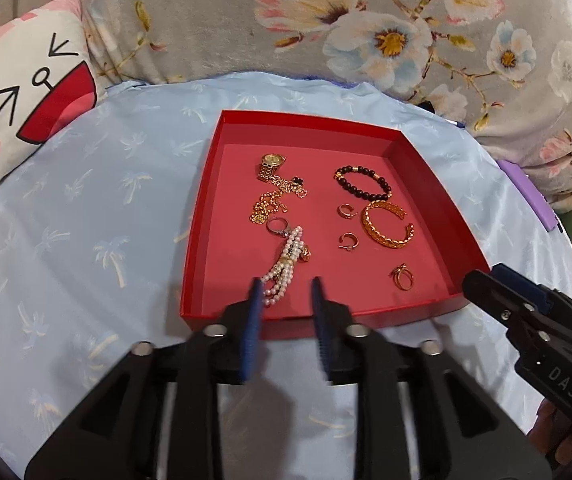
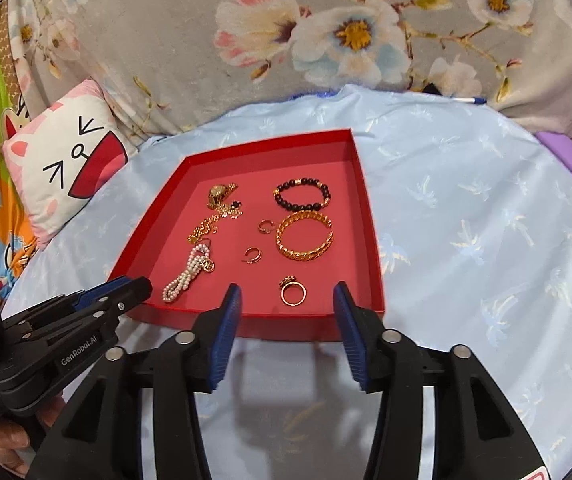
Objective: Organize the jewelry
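Looks like we're at the tidying stage inside the red tray (image 1: 437,184), with nothing picked up right now. The left gripper (image 1: 286,292) sits at the bottom centre of its view, jaws apart and empty, with the pearl bracelet (image 1: 286,264) lying just past the tips, its lower end almost between them but not pinched. The right gripper (image 2: 287,300) is also spread wide and holding nothing; in its view the gold ring (image 2: 293,292) sits between the two fingers, near the tray's front wall, not touched. My guess is the next move is a careful dip over the front wall to nip one small piece, and those pearls are tangled near a silver ring (image 1: 278,225) and gold chain (image 1: 270,204), so snagging neighbours seems likely.
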Tool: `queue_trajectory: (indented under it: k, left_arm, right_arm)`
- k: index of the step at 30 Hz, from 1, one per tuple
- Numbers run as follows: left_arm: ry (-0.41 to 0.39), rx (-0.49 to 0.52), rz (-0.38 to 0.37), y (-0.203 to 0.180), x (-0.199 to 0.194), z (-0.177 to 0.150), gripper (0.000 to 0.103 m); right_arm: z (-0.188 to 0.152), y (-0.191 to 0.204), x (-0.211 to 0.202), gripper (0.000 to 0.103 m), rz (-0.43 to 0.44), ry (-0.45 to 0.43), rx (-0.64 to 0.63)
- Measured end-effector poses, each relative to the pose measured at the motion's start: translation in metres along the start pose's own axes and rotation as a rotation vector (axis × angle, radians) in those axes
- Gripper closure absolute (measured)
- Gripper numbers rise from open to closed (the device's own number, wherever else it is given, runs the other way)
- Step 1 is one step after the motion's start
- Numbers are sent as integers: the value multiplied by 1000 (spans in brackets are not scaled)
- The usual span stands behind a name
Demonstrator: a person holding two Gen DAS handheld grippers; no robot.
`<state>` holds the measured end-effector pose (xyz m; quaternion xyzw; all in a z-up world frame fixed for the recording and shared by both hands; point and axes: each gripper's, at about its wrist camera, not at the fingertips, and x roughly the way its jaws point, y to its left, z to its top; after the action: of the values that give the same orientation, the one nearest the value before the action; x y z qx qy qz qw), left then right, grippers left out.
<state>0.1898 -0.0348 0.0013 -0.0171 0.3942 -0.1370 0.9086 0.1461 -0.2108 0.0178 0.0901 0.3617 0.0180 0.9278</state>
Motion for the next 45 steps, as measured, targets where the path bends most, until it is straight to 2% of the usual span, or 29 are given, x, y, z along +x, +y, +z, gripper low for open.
queue_trajectory:
  k: [3,5,9,11,13,17,21,29,45]
  left_arm:
    - [-19,15,31,-5,-14,-6,65]
    - [-25,7,45,-6,-22,-10,51]
    - [-47,-21,58,-8,-40,-20,33]
    - [-54,-27,77,-10,-47,-24,20]
    - [-58,-36,97,-12,-53,-26,14]
    - [-43,-67,114,-10,-60,-30,9]
    - [-33,-87,121,-8,-64,-33,9]
    - [-49,-48,185,-9,-71,-32,9]
    - [-56,-49,225,-7,-72,-26,9]
  right_arm:
    - [-3,3,-17,41,-27,-23,1]
    - [-6,4,-27,36,-56,-36,3]
    - [-12,7,-44,26,-105,-50,6]
    - [-15,8,-50,21,-116,-54,9]
    - [-18,11,-56,17,-135,-62,8]
    - [-23,12,-64,17,-156,-62,13]
    - [-25,15,-67,17,-155,-51,14]
    - [-27,20,-67,17,-153,-47,10]
    - [-22,21,-59,17,-133,-48,18]
